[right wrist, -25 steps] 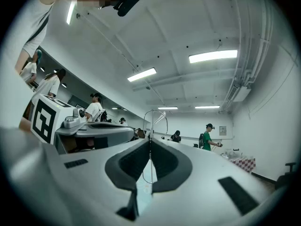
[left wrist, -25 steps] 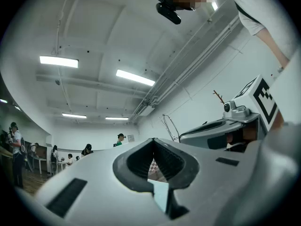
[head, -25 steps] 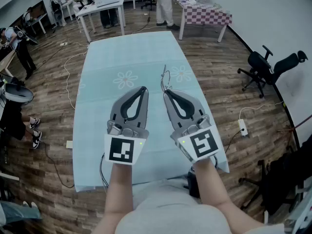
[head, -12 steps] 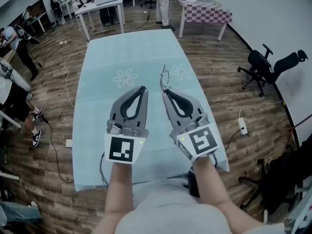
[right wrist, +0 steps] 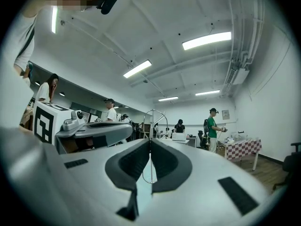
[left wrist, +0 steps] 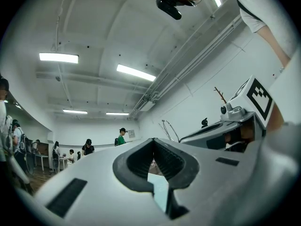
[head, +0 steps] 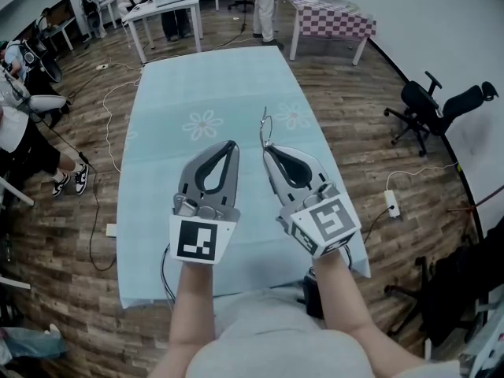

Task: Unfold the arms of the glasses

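Note:
Thin wire-framed glasses (head: 265, 129) stick up from the tip of my right gripper (head: 267, 150), which is shut on them; in the right gripper view the wire frame (right wrist: 151, 121) rises from between the closed pads. My left gripper (head: 231, 143) hangs beside it, a little to the left, shut with nothing in it. In the left gripper view the closed jaws (left wrist: 153, 141) point into the room, and the glasses (left wrist: 169, 129) show at the right gripper's tip. Both grippers are held above the table with the pale blue cloth (head: 169, 101). Whether the arms are folded I cannot tell.
The cloth has flower prints (head: 202, 125). A black office chair (head: 433, 109) stands to the right, a checkered table (head: 334, 24) and a white table (head: 161, 10) at the far end. A person (head: 24, 128) walks at the left. A power strip (head: 391, 205) lies on the floor.
My right gripper has rolled a little about its own axis, so its marker cube faces differently. The glasses stay in its grip. The person at the left has walked closer.

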